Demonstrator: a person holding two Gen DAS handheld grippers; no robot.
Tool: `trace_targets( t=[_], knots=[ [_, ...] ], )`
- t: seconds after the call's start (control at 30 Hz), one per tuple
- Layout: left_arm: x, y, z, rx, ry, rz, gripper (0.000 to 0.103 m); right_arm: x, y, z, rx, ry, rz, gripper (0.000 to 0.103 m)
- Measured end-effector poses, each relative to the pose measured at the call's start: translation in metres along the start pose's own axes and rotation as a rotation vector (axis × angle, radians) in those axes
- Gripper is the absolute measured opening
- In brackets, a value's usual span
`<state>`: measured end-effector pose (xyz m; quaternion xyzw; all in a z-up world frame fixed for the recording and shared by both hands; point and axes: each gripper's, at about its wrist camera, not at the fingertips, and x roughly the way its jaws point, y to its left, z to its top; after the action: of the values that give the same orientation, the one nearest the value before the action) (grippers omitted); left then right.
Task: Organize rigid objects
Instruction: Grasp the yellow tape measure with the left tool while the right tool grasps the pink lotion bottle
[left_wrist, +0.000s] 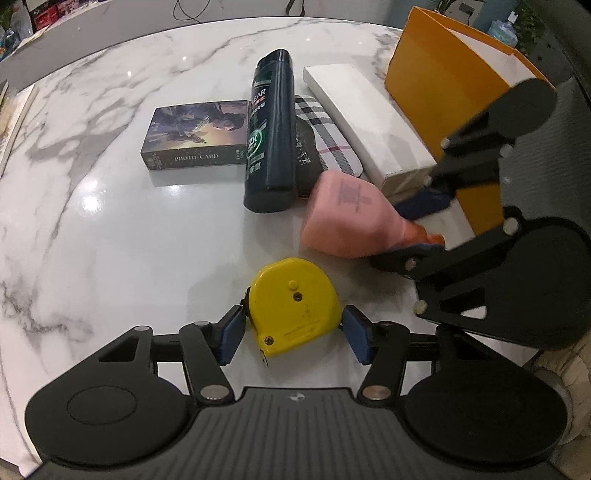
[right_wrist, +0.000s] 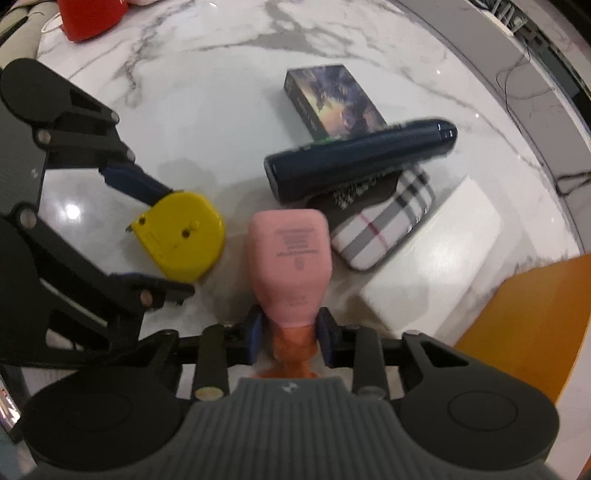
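My left gripper (left_wrist: 293, 328) is shut on a yellow tape measure (left_wrist: 293, 304), which rests on the marble table (left_wrist: 110, 221); it also shows in the right wrist view (right_wrist: 184, 232). My right gripper (right_wrist: 290, 334) is shut on the orange neck of a pink bottle (right_wrist: 288, 254), seen from the left wrist view (left_wrist: 345, 218) just right of the tape measure. Beyond lie a photo-card box (left_wrist: 195, 134), a dark blue shampoo bottle (left_wrist: 271, 133), a plaid case (left_wrist: 328, 136) and a long white box (left_wrist: 369, 122), side by side.
An orange box (left_wrist: 443, 85) stands at the far right behind the white box. A red object (right_wrist: 88, 18) sits at the far left of the right wrist view. Books lie at the table's left edge (left_wrist: 14, 122).
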<state>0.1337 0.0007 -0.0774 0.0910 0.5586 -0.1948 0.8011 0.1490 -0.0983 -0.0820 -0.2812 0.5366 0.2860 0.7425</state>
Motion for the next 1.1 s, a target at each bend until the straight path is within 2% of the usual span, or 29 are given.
trace_targets(
  t=[0.23, 0.33, 0.37, 0.43, 0.47, 0.63, 0.73, 0.83, 0.97, 1.1],
  knots=[
    [0.001, -0.004, 0.002, 0.035, 0.007, 0.015, 0.066, -0.006, 0.001, -0.013, 0.057, 0.061, 0.042, 0.026],
    [0.001, 0.0, 0.001, 0.015, 0.019, 0.023, 0.071, -0.008, 0.001, -0.015, 0.071, 0.075, 0.069, 0.027],
    [0.001, 0.002, 0.0, 0.005, 0.022, 0.02, 0.074, -0.009, 0.002, -0.015, 0.065, 0.069, 0.07, 0.028],
    [0.0, 0.005, 0.0, -0.024, 0.029, 0.016, 0.076, -0.013, 0.004, -0.014, 0.048, 0.037, 0.051, 0.045],
    [0.001, 0.007, 0.0, -0.038, 0.038, 0.019, 0.077, -0.016, 0.003, -0.013, 0.043, 0.015, 0.037, 0.045],
    [0.001, 0.016, 0.003, -0.11, 0.065, -0.006, 0.068, -0.017, -0.001, -0.011, 0.039, -0.035, 0.041, 0.045],
    [0.0, 0.022, 0.004, -0.113, 0.06, 0.002, 0.068, -0.015, -0.01, -0.007, 0.081, -0.048, 0.054, 0.051],
    [-0.002, 0.024, 0.005, -0.082, 0.039, 0.012, 0.068, -0.018, -0.018, -0.002, 0.153, -0.071, 0.081, 0.051],
    [-0.003, 0.019, 0.008, -0.058, 0.013, 0.01, 0.076, -0.016, -0.029, 0.002, 0.268, -0.085, 0.112, 0.05],
    [0.001, 0.017, 0.009, -0.092, 0.002, 0.02, 0.077, -0.008, -0.032, 0.006, 0.326, -0.066, 0.124, 0.049]
  ],
)
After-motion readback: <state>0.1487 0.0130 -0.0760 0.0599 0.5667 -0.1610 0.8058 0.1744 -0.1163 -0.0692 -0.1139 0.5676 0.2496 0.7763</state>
